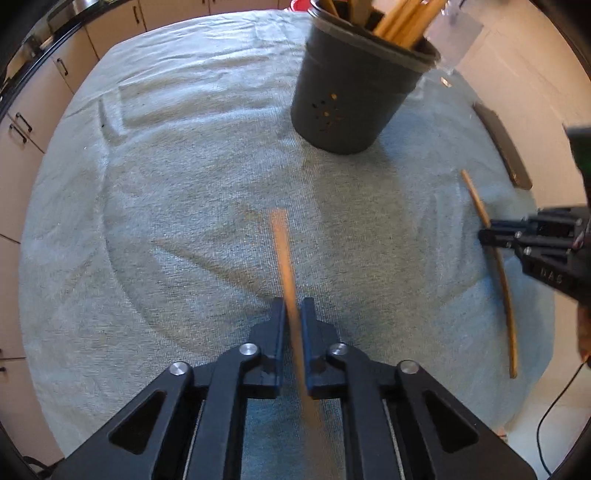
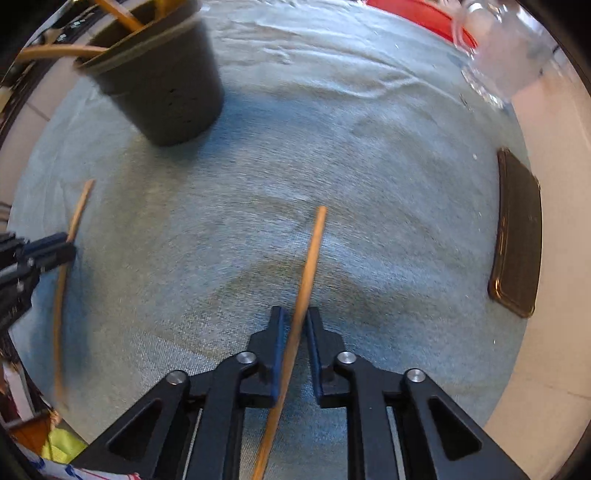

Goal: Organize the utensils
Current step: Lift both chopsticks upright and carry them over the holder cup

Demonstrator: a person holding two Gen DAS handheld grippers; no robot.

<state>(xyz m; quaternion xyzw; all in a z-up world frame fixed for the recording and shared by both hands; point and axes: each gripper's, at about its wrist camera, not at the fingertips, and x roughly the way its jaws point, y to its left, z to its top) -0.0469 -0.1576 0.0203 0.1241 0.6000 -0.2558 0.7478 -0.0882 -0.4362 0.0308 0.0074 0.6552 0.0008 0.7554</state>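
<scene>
A dark grey holder (image 1: 351, 96) with several wooden sticks in it stands on a grey-blue towel (image 1: 184, 184); it also shows in the right wrist view (image 2: 166, 88) at upper left. My left gripper (image 1: 294, 306) is shut on a wooden stick (image 1: 284, 254) that points toward the holder. My right gripper (image 2: 295, 314) is shut on another wooden stick (image 2: 312, 251). In the left wrist view the right gripper (image 1: 487, 230) appears at the right edge with its stick (image 1: 506, 295). In the right wrist view the left gripper (image 2: 62, 245) appears at the left edge with its stick (image 2: 79, 210).
A dark phone (image 2: 517, 232) lies at the towel's right edge; it also shows in the left wrist view (image 1: 502, 144). A clear glass (image 2: 495, 48) and a red object (image 2: 413, 11) are at the far side. Cabinets (image 1: 55, 85) stand beyond the table.
</scene>
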